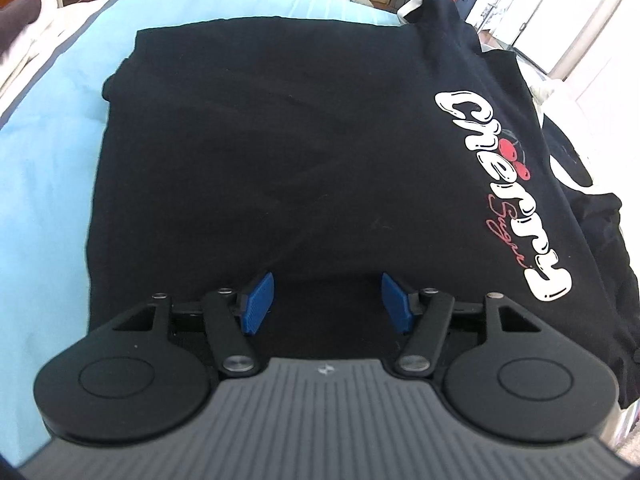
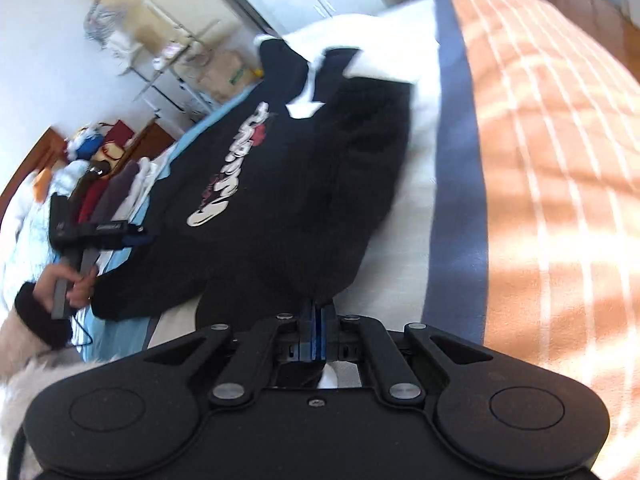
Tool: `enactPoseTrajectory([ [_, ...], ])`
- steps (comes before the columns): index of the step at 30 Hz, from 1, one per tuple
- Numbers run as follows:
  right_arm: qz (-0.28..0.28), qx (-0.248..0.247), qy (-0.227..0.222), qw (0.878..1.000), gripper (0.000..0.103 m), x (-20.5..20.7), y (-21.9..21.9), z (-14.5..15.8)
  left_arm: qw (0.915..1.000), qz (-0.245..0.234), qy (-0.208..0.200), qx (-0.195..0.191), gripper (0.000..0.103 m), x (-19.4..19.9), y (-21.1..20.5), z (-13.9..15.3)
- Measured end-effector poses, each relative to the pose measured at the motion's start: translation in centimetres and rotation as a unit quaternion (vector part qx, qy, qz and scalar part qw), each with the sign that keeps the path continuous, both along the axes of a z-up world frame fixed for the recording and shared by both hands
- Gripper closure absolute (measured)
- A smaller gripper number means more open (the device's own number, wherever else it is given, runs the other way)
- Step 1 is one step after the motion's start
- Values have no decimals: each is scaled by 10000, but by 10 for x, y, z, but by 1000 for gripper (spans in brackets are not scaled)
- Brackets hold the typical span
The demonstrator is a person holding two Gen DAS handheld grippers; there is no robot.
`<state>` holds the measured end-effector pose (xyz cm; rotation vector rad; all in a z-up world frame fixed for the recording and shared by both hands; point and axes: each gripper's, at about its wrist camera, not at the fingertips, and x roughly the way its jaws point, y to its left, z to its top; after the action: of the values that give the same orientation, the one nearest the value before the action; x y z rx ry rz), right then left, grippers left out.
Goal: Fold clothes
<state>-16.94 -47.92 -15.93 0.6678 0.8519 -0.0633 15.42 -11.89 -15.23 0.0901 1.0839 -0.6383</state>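
Matt black cloth shirt (image 1: 280,152) with glossy white print (image 1: 508,196); hand-held gripper (image 1: 327,303) pads (image 1: 256,304) ribbed blue plastic.

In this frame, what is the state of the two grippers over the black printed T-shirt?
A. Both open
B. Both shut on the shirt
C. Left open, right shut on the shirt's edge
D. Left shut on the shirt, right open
C: the left gripper has its blue pads spread apart above the black T-shirt, while the right gripper has its pads pressed together on the shirt's edge.

bed, blue sheet (image 1: 48,152) | orange striped blanket (image 2: 552,160) | sunlit
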Motion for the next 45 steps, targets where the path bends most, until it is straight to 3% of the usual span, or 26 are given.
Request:
enactPoseTrajectory([
  [6, -222, 56, 414, 9989, 99, -11, -7, 15, 9980, 554, -264, 142, 43, 18, 34, 20],
  [8, -445, 548, -183, 9973, 100, -24, -18, 29, 9967, 792, -170, 8, 43, 27, 48, 21],
  [10, -459, 1189, -1215, 9844, 100, -42, -29, 45, 9948, 1001, -49, -165, 43, 35, 62, 22],
  [11, -500, 1342, -1405, 9797, 100, -48, -33, 50, 9937, 1087, 13, -262, 43, 38, 68, 21],
  [12, -512, 1195, -1212, 9841, 100, -48, -35, 53, 9928, 1139, 78, -360, 43, 40, 73, 20],
  [14, -526, 669, -367, 9957, 100, -45, -33, 46, 9916, 1210, 149, -442, 43, 42, 79, 20],
  [16, -553, 378, 473, 9966, 100, -42, -32, 34, 9908, 1281, -44, -428, 43, 43, 86, 31],
  [18, -577, 124, 925, 9940, 100, -47, -33, 25, 9897, 1351, -238, -413, 43, 44, 94, 41],
  [20, -756, 13, 963, 9925, 99, -51, -35, 29, 9881, 1421, -432, -399, 43, 45, 101, 51],
  [22, -1070, -67, 711, 9917, 95, -52, -41, 48, 9861, 1490, -625, -384, 41, 46, 108, 61],
  [26, -1127, -847, 269, 9896, 87, -22, -29, 94, 9801, 1705, -933, -395, 35, 60, 129, 69],
  [28, -955, -950, -63, 9909, 64, 8, -22, 114, 9776, 1818, -916, -534, 35, 74, 136, 60],
  [33, -167, -1022, -695, 9922, 56, 109, 22, 147, 9737, 2009, -672, -843, 38, 101, 129, 21],
  [36, -52, -1103, -942, 9894, 51, 169, 33, 153, 9729, 2000, -370, -1102, 38, 120, 124, 1],
  [40, -126, -1312, -1024, 9860, 49, 243, 33, 146, 9772, 1829, -575, -908, 38, 157, 113, -2],
  [43, -342, -1527, -886, 9837, 47, 292, 8, 138, 9772, 1727, -672, -1036, 35, 192, 110, -2],
  [45, -509, -1544, -729, 9840, 46, 323, -20, 131, 9799, 1671, -620, -899, 35, 218, 103, -10],
])
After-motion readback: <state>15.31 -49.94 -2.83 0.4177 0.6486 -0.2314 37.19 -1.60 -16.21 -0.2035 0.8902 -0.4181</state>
